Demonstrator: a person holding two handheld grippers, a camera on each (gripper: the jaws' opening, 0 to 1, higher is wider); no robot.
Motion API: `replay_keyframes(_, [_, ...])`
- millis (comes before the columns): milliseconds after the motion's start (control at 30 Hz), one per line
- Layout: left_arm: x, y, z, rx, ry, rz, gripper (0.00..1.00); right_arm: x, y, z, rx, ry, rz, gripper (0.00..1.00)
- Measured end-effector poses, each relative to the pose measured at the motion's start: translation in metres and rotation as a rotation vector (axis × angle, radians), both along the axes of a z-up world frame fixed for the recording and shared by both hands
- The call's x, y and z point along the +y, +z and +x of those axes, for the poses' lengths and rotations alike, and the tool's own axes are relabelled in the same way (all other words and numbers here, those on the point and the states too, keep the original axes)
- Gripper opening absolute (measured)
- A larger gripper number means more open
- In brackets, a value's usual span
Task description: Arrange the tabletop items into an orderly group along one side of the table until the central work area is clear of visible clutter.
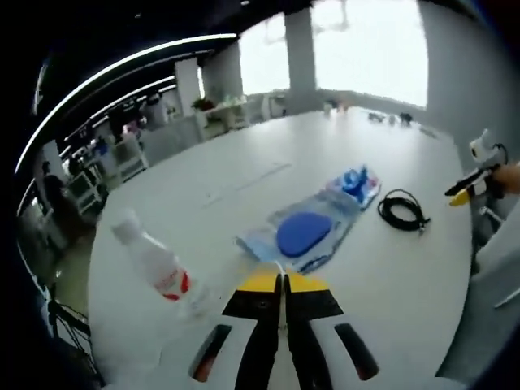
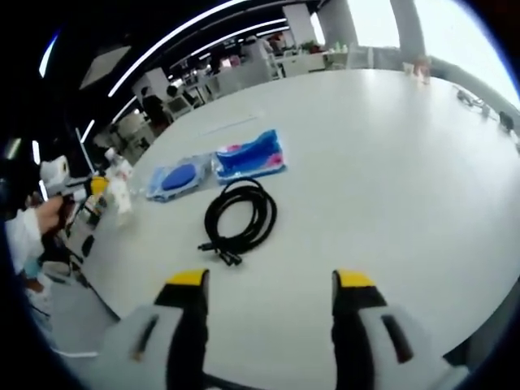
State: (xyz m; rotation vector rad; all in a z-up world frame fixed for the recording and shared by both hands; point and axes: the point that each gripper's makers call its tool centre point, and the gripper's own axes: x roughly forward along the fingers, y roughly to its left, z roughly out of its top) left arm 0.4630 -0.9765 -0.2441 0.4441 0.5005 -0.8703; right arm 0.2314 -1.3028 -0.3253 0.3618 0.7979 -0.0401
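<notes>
My left gripper (image 1: 282, 282) is shut on the near edge of a clear packet (image 1: 307, 234) that holds a round blue pad. Past the packet lies a blue and pink pack (image 1: 356, 183), and a coiled black cable (image 1: 402, 210) sits to its right. A clear bottle (image 1: 158, 268) with a red label lies to the left of my jaws. My right gripper (image 2: 270, 280) is open above the white table (image 2: 390, 162), just short of the cable (image 2: 240, 215). Beyond it lie the pack (image 2: 249, 154), the packet (image 2: 177, 177) and the bottle (image 2: 122, 191).
The right gripper (image 1: 467, 188) shows at the table's right edge in the left gripper view. A hand (image 2: 49, 215) holds the left gripper (image 2: 93, 191) at the left edge. Small items (image 1: 390, 118) stand at the table's far side. Desks and shelves (image 1: 122, 154) stand beyond.
</notes>
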Motion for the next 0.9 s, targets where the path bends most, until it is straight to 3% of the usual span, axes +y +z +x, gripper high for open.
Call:
replay_keyframes(433, [-0.004,0.006,0.04,-0.125,-0.001,0.037,0.0,-0.009,-0.006,-0.006,0.026,-0.041,-0.003,0.58])
replay_keyframes(900, [-0.006,0.001,0.07,-0.176,0.001,0.064,0.0,-0.001,-0.009,0.002,0.026,-0.038,0.001,0.59])
